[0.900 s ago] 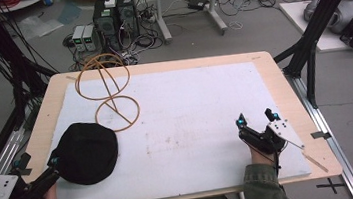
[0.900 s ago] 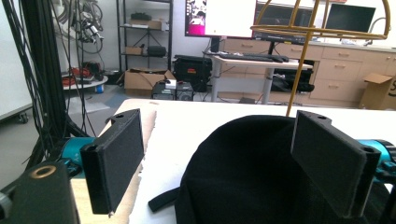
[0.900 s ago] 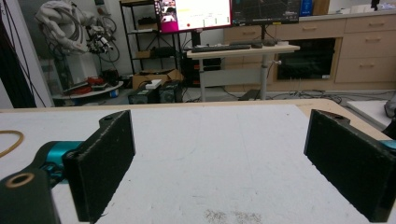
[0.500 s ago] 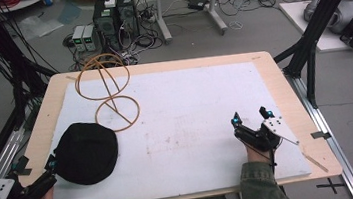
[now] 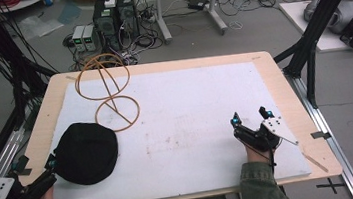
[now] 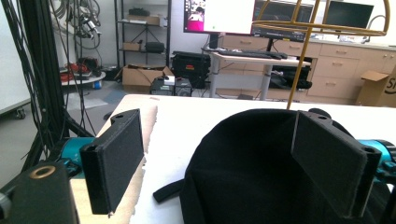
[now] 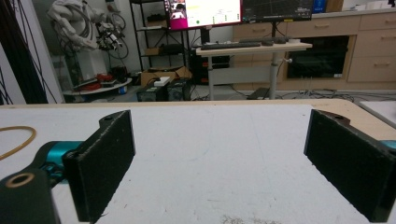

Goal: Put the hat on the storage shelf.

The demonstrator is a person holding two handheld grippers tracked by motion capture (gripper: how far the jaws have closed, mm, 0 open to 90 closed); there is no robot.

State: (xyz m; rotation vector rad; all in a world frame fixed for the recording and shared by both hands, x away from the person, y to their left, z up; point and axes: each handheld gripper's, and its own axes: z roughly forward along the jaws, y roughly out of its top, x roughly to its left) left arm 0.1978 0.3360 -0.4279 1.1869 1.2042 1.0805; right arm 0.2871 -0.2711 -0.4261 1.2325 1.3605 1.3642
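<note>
Left gripper and right gripper, fingers spread wide, low over table.

Our wooden tabletop under a white mat, black cap and wire stand on top

In the high view the left gripper has slid down and left toward the lower left corner of the frame, drawing back from the black cap. The right gripper has shifted left and a little down, away from the right edge of the table.
</note>
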